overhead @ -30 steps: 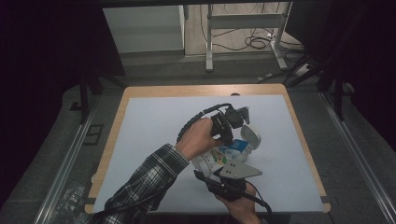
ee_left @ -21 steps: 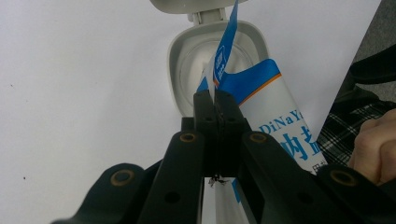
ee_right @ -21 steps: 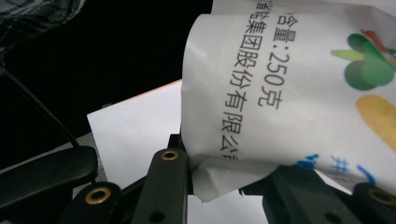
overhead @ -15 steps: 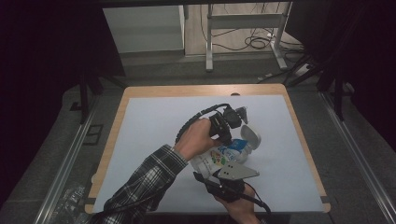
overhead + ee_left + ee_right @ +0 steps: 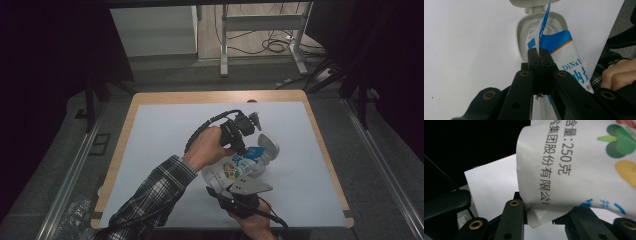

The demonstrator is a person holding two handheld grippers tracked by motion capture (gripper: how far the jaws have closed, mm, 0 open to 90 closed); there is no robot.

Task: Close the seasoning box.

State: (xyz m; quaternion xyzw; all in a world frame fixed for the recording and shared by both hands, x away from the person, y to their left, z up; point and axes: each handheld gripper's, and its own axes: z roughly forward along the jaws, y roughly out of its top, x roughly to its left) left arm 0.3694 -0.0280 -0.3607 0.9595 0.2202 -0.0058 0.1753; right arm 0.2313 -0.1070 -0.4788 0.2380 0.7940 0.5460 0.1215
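The step in hand looks like feeding a printed pouch (image 5: 235, 170) into, or drawing it out of, the open white flip-lid container (image 5: 267, 147) lying on the table's white sheet (image 5: 165, 135). The left gripper (image 5: 539, 53) is pinched together on the pouch's blue-and-white top edge at the container's mouth; the right gripper (image 5: 240, 192) clamps the pouch's lower end. The next move probably calls for both to travel together, keeping the film taut.
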